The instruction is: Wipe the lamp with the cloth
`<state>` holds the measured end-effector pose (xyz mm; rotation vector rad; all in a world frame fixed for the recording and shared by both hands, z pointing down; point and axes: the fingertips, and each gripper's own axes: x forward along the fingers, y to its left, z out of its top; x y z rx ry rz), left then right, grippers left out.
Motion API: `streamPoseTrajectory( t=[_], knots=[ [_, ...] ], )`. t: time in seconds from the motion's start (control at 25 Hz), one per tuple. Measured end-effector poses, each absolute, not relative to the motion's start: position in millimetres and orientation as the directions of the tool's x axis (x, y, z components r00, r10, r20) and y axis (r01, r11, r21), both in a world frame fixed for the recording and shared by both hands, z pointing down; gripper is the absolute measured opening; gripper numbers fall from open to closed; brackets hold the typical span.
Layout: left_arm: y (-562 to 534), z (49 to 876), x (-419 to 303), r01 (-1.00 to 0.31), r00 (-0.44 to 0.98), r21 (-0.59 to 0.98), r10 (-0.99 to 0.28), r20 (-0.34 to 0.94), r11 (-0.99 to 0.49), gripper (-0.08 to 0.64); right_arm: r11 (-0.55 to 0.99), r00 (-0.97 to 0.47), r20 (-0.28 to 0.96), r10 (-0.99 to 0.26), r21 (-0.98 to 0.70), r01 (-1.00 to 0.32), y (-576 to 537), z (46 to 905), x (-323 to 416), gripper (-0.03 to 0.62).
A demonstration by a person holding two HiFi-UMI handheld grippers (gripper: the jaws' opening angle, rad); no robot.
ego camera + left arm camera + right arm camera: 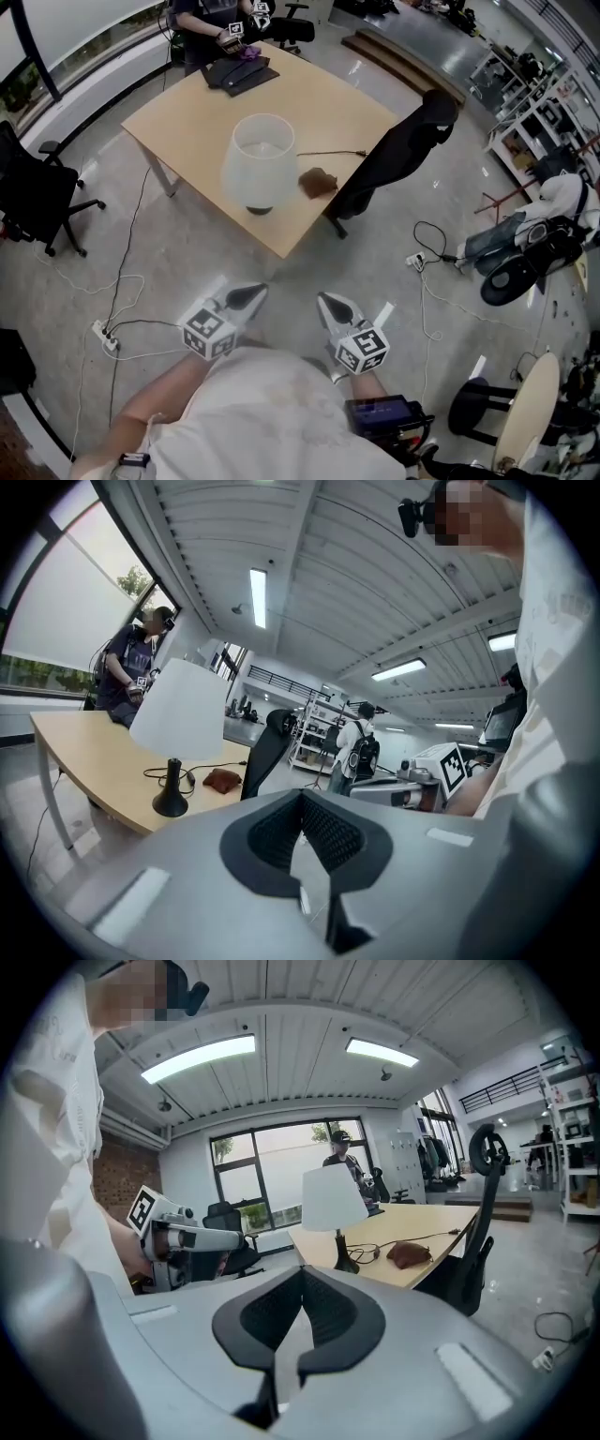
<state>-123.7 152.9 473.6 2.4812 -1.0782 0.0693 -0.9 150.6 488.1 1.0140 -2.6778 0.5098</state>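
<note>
Holds the left gripper (pixel 253 294) and the right gripper (pixel 329 304) low in front of the body, side by side and apart, both pointing toward the table (pixel 178 122) and well short of its near corner. Left jaws shut tip to tip, with nothing between them; right jaws likewise closed and empty. Ahead on the pale wooden tabletop, the lamp (pixel 258 159): white shade, black stem and round black base, upright near the near edge. Just to its right, the cloth (pixel 319 182), a small brown crumpled heap lying on the wood, close to the lamp's base but apart from it. From the base, a thin black cord (pixel 333 153) across the tabletop toward the right edge, on the far side of the cloth. Against that right edge, a black office chair (pixel 403 150). At the far end of the table, a dark folded garment (pixel 242 73) and a second person (pixel 202 23) standing over it. To the left of the table, another black chair (pixel 37 187); on the grey floor, a white power strip (pixel 105 336) with trailing cables. Neither gripper in contact with lamp or cloth.
</note>
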Motion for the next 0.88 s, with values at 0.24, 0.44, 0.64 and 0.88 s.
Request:
streamPoseTrajectory(
  t=[0.24, 0.44, 0.64, 0.88],
  knots=[
    [116.8, 477.2, -153.7, -0.685, 0.716, 0.370, -0.673, 0.183, -0.628, 0.002, 0.698, -0.716, 0.340, -0.610, -0.197, -0.689, 100.6, 489.0, -31.5, 0.012],
    [108.5, 478.9, -148.9, -0.661, 0.738, 0.384, -0.649, 0.182, -0.644, 0.002, 0.667, -0.685, 0.350, -0.639, -0.191, -0.720, 81.0, 488.8, -22.5, 0.012],
    [92.9, 473.6, -116.6, -0.678, 0.729, 0.343, -0.657, 0.194, -0.650, 0.002, 0.683, -0.704, 0.327, -0.630, -0.198, -0.703, 56.6, 482.1, 2.3, 0.012],
    [44.7, 474.5, -69.0, -0.660, 0.750, 0.303, -0.625, 0.217, -0.687, 0.002, 0.703, -0.731, 0.313, -0.607, -0.219, -0.677, 11.3, 487.8, 21.9, 0.012]
  ],
)
